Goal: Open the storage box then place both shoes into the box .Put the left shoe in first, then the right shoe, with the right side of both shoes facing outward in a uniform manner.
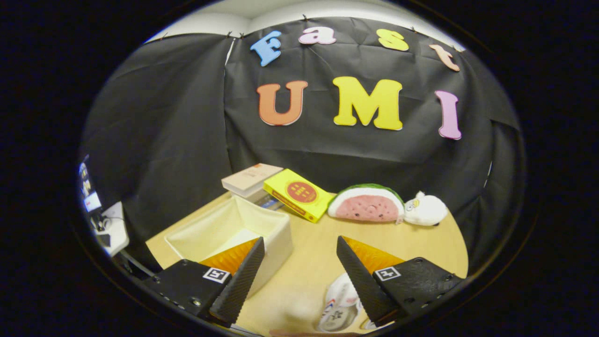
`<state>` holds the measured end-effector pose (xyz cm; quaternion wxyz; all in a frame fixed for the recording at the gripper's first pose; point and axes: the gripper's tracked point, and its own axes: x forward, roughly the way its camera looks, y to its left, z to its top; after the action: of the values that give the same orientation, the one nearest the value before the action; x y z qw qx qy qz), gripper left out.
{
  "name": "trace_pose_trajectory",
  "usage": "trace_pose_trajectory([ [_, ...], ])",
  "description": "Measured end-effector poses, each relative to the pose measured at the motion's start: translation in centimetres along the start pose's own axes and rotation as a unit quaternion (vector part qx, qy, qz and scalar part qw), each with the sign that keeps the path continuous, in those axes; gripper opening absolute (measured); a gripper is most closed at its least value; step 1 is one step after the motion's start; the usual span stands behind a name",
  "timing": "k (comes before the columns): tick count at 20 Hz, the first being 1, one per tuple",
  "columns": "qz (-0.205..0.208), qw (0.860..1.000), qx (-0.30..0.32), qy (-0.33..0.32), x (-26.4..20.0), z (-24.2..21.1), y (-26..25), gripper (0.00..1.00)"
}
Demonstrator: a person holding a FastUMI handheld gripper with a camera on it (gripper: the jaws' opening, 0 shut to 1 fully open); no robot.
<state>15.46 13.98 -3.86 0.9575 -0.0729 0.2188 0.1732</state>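
**Tool held open above the surface, box open, one shoe below**

I hold the tool (299, 276) raised over the wooden surface (318, 243), its two fingers spread wide apart and gripping nothing. Only bare surface lies between them.

The storage box (234, 224), a cream fabric bin, is my landmark. It stands open with no lid on it, its mouth facing up, so the opening step looks done. I see no shoe inside, though the tool's left finger covers the box's near corner.

To the right of the box and nearer to me, a white shoe (339, 304) with coloured markings lies on the surface, partly under the right finger. I cannot tell whether it is the left or the right shoe, nor which way it faces.

Behind the box, a stack of books (252, 180) and a yellow book (299, 194) lean together. Further right of the box, by the wall, sit a watermelon plush (367, 203) and a small white plush (426, 209), well clear of my path.

I judge the open spread suits coming down on the shoe.
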Motion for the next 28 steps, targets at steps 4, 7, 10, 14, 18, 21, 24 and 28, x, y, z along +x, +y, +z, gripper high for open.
trace_pose_trajectory([
  [4,-0.024,0.994,0.031,0.098,0.0,-6.6,-4.6,0.96],
  [7,-0.061,0.979,0.058,0.187,-0.7,-12.6,-8.0,0.96],
  [10,-0.082,0.963,0.075,0.245,-0.7,-16.2,-10.0,0.96],
  [14,-0.073,0.950,0.083,0.291,-0.5,-19.3,-10.6,0.96],
  [18,-0.069,0.937,0.085,0.331,0.3,-20.9,-10.8,0.88],
  [21,-0.068,0.926,0.103,0.357,1.2,-22.6,-11.0,0.67],
  [24,-0.049,0.920,0.114,0.371,1.8,-22.9,-10.3,0.13],
  [28,-0.043,0.913,0.159,0.374,1.5,-23.0,-10.1,0.00],
])
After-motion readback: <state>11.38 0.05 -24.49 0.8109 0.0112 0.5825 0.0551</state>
